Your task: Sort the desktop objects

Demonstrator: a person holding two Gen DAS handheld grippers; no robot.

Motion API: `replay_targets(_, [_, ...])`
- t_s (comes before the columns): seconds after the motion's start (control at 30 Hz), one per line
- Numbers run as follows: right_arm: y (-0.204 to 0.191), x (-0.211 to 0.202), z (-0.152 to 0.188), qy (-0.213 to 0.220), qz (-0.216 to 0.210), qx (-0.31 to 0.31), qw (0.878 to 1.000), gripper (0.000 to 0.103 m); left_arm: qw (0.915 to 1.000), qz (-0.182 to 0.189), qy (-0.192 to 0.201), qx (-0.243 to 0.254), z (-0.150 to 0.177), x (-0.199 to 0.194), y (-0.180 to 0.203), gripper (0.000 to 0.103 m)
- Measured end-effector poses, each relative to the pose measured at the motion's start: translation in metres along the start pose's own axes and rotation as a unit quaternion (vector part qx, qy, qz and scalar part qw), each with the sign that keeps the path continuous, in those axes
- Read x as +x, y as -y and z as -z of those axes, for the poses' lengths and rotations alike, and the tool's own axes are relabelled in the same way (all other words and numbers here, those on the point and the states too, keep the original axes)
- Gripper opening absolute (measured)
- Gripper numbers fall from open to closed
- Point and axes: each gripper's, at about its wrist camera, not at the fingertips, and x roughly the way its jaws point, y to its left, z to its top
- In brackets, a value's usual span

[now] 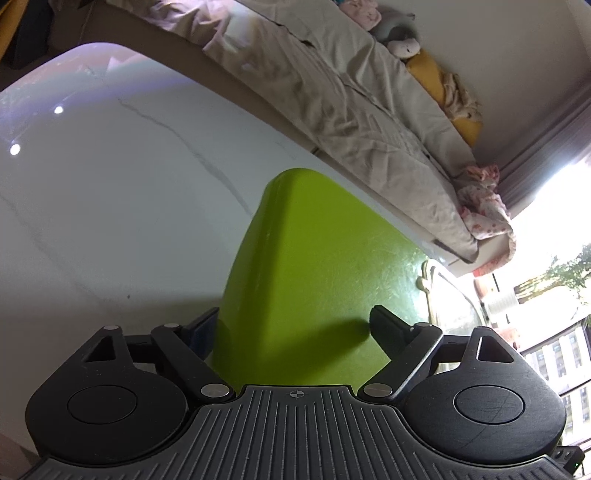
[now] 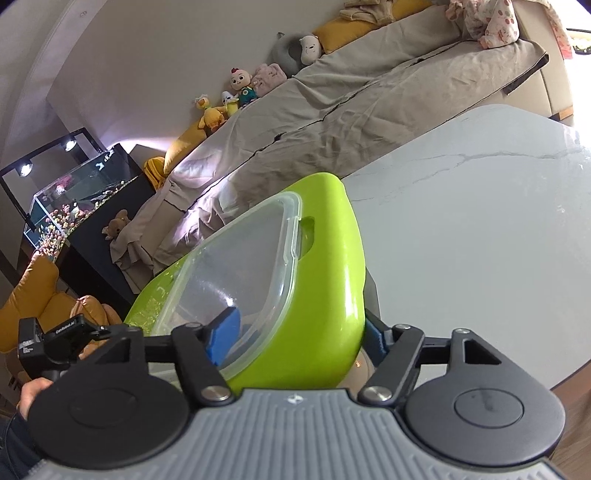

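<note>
A: What did each tool have hold of?

B: The right tool (image 2: 301, 338) was clamped on the end wall of the green tray (image 2: 328, 266): its left blue-padded finger (image 2: 224, 334) lay inside the rim, against a clear plastic container (image 2: 236, 273), and its right finger pressed the outer wall. The left tool (image 1: 291, 330) straddled the opposite end of the same tray (image 1: 306, 266), one finger at either side. Its right finger lay on the inner surface, but whether the two fingers actually pinched the wall could not be told from that view.

A: Where was the tray?

B: At the edge of the white marble-patterned desk (image 2: 480, 229), tilted in both views, with the clear container sitting inside it. Whether its underside touched the desk could not be told.

A: And beyond the desk?

B: A sofa with a crumpled beige cover (image 2: 332, 122) ran along the wall, carrying soft toys (image 2: 236, 96) and yellow cushions (image 2: 343, 29). A glass aquarium (image 2: 74, 199) stood on a dark cabinet at the left of the right wrist view, where part of the person's hand (image 2: 31, 395) also showed. A bright window (image 1: 554, 229) filled the right of the left wrist view.
</note>
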Motion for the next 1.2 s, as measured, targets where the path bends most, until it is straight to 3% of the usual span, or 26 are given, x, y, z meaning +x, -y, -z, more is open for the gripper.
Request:
replay_targets(0.2, [0.016, 0.011, -0.012, 0.006, -0.023, 0.025, 0.999, 0.063, 0.9999, -0.011, 0.006, 0.011, -0.018, 0.017, 0.013, 0.091])
replay_targets(0.53, [0.030, 0.047, -0.048, 0.003, -0.016, 0.044, 0.999, 0.064, 0.9997, -0.014, 0.006, 0.019, -0.039, 0.045, 0.026, 0.093])
replay_targets(0.7, [0.031, 0.055, -0.055, -0.007, -0.006, 0.046, 0.999, 0.068, 0.9999, 0.005, 0.008, 0.007, -0.033, 0.033, 0.014, 0.092])
replay_targets(0.87, [0.020, 0.046, -0.057, 0.001, 0.015, -0.024, 1.000, 0.075, 0.9986, 0.040, 0.015, -0.032, -0.009, 0.001, -0.015, 0.094])
replay_targets(0.93, [0.017, 0.043, -0.064, 0.013, 0.028, -0.050, 0.998, 0.082, 0.9981, 0.043, 0.008, -0.043, -0.007, -0.001, -0.025, 0.095])
replay_targets(1.03, [0.011, 0.048, -0.076, 0.026, 0.040, -0.067, 0.997, 0.084, 0.9972, 0.040, -0.001, -0.064, -0.005, 0.007, -0.034, 0.095])
replay_targets(1.1, [0.013, 0.065, -0.082, 0.009, 0.037, -0.067, 0.997, 0.085, 0.9965, 0.046, -0.002, -0.070, -0.011, 0.015, -0.034, 0.095])
replay_targets(1.17, [0.015, 0.079, -0.086, -0.007, 0.023, -0.059, 0.998, 0.073, 0.9973, 0.043, 0.001, -0.060, -0.019, 0.020, -0.024, 0.087])
replay_targets(1.2, [0.015, 0.085, -0.087, -0.014, 0.010, -0.049, 0.999, 0.064, 0.9974, 0.047, 0.003, -0.054, -0.025, 0.020, -0.018, 0.075])
